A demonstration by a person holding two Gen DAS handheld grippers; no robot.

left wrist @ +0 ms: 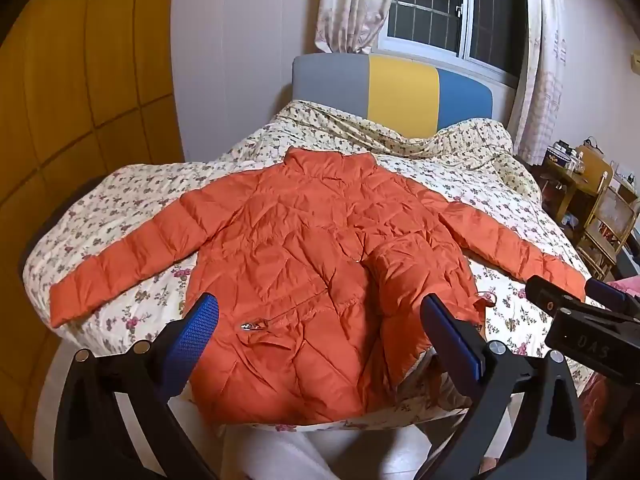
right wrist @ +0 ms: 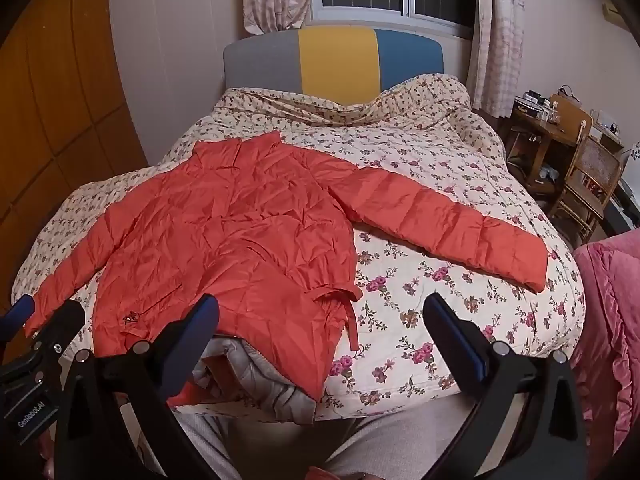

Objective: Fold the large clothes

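On the side of the left gripper (right wrist: 24, 344), seen from the right wrist view, white lettering read "GenRobot.AI"; the right gripper (left wrist: 580, 312) showed pale characters like "DAS" in the left wrist view, too faint to be sure of. Both grippers hovered above the foot of the bed (right wrist: 420, 184), side by side and pointing toward the headboard (right wrist: 336, 60), each with its blue-padded fingers (left wrist: 196, 332) spread wide apart and holding nothing. An orange puffer jacket (left wrist: 304, 248) lay flat on the floral quilt (left wrist: 120, 204), collar toward the headboard, sleeves stretched out to either side, hem hanging slightly over the bed's near edge.
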